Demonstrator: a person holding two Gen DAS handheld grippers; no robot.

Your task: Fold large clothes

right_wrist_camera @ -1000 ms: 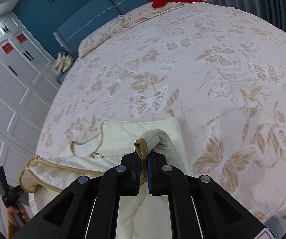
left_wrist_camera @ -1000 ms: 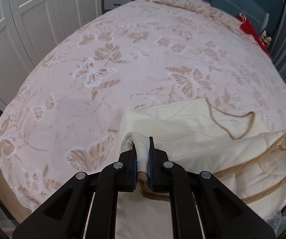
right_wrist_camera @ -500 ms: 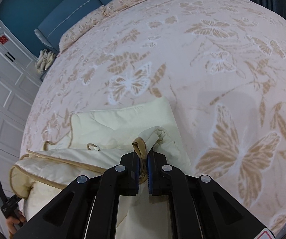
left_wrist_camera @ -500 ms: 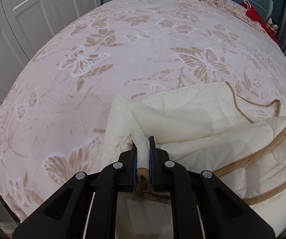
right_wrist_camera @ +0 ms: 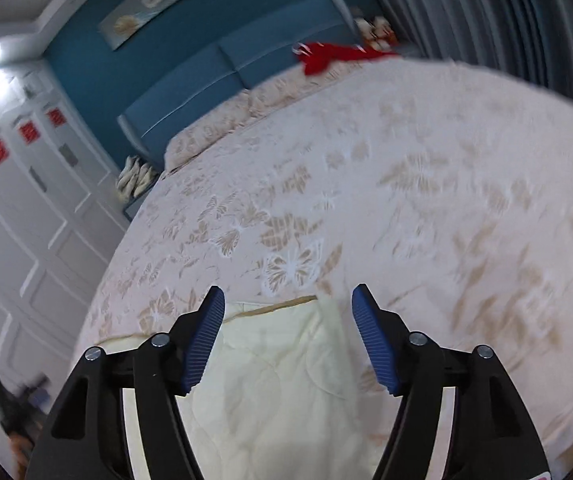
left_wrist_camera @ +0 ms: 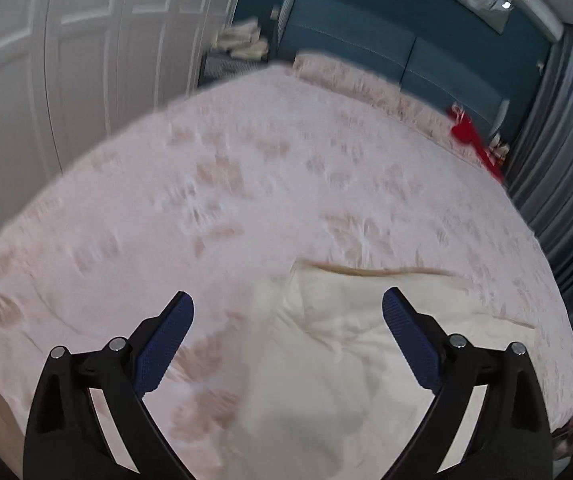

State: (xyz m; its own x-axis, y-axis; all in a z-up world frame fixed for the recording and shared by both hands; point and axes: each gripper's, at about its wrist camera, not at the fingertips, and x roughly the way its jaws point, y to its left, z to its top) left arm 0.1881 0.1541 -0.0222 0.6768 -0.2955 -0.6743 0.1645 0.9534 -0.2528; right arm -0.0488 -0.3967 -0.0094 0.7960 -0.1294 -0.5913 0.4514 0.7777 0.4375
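A cream quilted garment with tan trim lies folded flat near the front edge of a bed covered in pink butterfly-print fabric. My left gripper hovers above the garment's left part, its jaws opening wide, and nothing sits between the blue pads. In the right wrist view the same garment lies under my right gripper, whose jaws are also opening with nothing between them. Both views are blurred by motion.
White wardrobe doors stand along the bed's left side. A blue headboard, a pillow and a red item are at the far end. Grey curtains hang at the right. Folded pale cloth sits on a bedside stand.
Both grippers let go of the garment's bunched corners and opened wide. Both rose and pulled back. The cloth dropped and now lies flat on the bed.
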